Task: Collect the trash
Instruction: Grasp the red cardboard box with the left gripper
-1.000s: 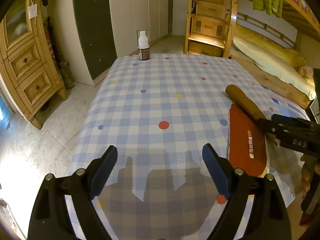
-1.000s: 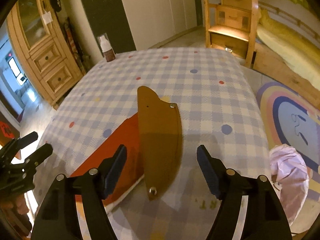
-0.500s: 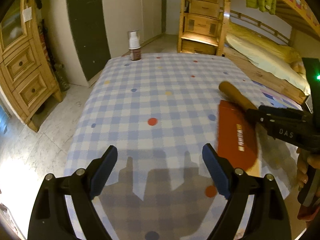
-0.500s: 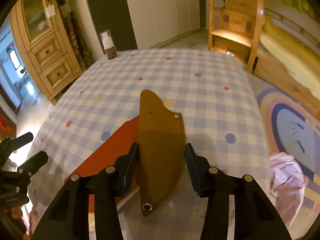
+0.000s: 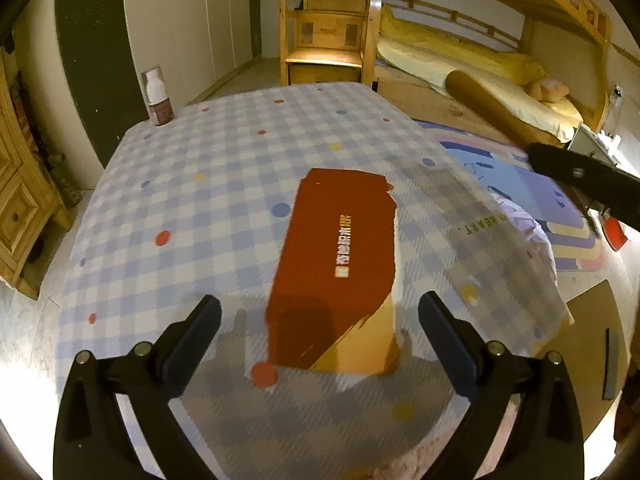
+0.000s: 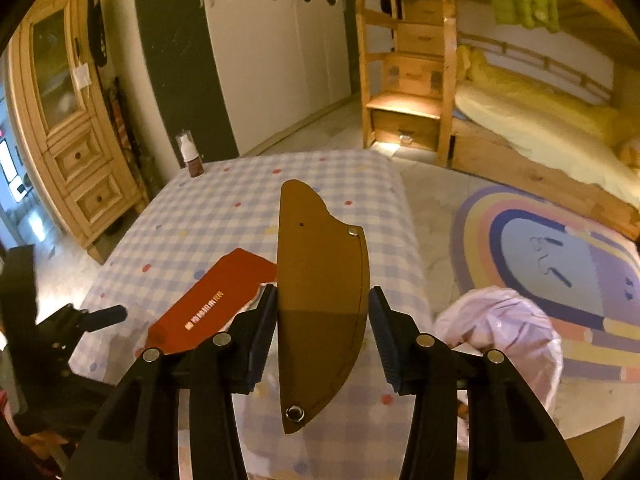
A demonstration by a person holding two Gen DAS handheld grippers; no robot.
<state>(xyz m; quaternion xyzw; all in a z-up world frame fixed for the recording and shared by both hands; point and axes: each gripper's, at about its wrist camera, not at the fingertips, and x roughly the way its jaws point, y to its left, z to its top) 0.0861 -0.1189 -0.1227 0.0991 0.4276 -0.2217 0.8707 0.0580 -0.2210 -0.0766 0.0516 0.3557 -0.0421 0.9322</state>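
worktop: blue-and-white checked cloth with coloured dots covers the worktop [image 5: 208,184]; it carries everything except the bag.
bag: crumpled pale pink plastic bag [image 6: 504,320] sits on the floor just off the worktop's right edge, mouth up as far as I can tell. Judged to be the trash drop point, which would explain why the sheath is carried toward that side.
box: flat red cardboard box with gold lettering [image 5: 340,256] lies flat near the worktop's front edge, right of centre. Looks like the next piece of trash.
sheath: brown leather knife-shaped sheath with metal rivets [image 6: 320,292] is off the cloth, raised above the front right part of the worktop, tip pointing away from the camera.
right tongs [image 6: 322,332]: clenched on the sheath, pads pressing both its long edges near mid-length; rivet end hangs back toward the wrist.
left tongs [image 5: 320,332]: released, nothing between them; the box's near end sits just ahead of the gap, roughly centred, not touching either pad.
bottle: small brown pump bottle with white cap [image 5: 158,98] stands upright at the far left corner, well apart from both tongs.
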